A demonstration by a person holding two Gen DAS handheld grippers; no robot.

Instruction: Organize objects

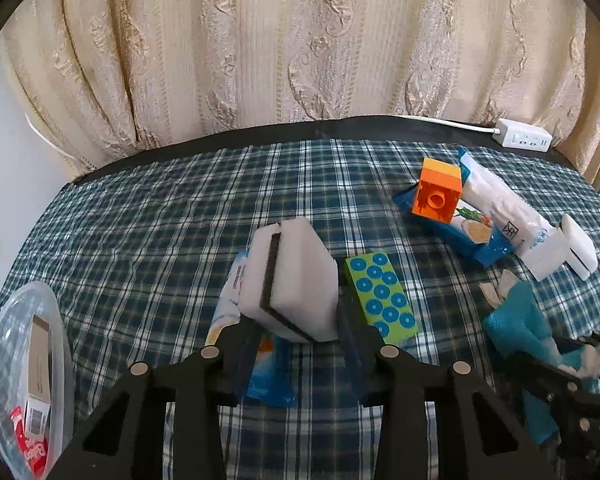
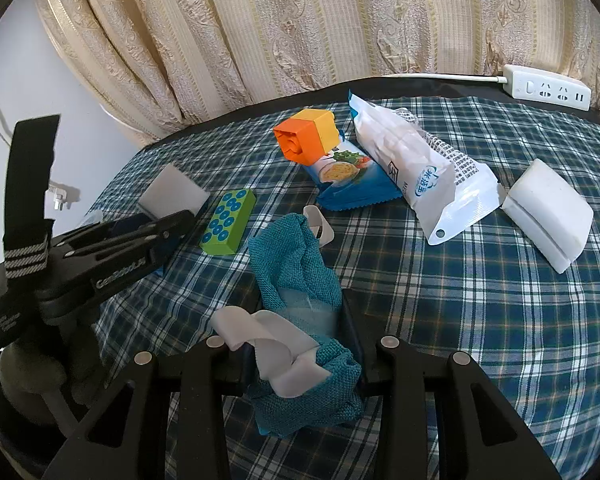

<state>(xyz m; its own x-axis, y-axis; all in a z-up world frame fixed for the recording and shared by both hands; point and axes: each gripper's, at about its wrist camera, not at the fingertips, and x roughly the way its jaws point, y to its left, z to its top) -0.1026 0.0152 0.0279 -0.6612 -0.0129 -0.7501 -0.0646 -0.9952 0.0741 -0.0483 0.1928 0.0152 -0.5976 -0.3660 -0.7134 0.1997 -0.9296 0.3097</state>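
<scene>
A white sponge (image 1: 296, 280) is gripped by the left tongs (image 1: 298, 344) and a teal cloth (image 2: 300, 280) by the right tongs (image 2: 300, 344); carrying toward the clear bowl (image 1: 4, 344) at eight o'clock is likely called for next.

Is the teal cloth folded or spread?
Neither: the teal cloth is bunched in a crumpled heap on the checked tablecloth, one end between the right gripper's fingers.
</scene>
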